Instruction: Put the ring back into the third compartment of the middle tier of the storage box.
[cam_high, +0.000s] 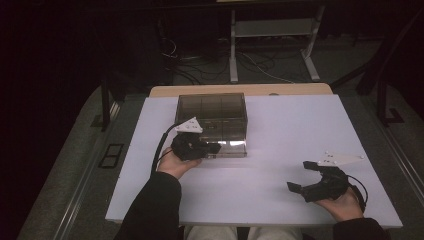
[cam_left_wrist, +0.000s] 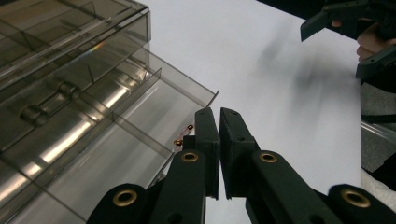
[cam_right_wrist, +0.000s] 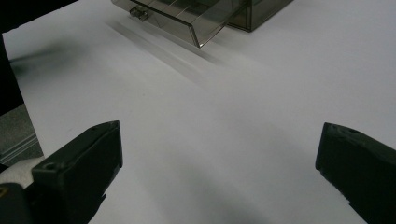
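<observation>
While drawer (cam_high: 226, 146) juts from box (cam_high: 212, 114) toward person, left gripper (cam_left_wrist: 219, 119) jaws closed empty; right gripper (cam_high: 299, 176) jaws wide apart.

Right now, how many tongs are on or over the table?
2: the left tongs, shut, at the smoky plastic drawer box; the right tongs, open, over the table's near right part.

No text, label, brand, number or sign can be read on anything shown; nothing legible is borne by the surfaces seen, dim and blurred as they are
</observation>
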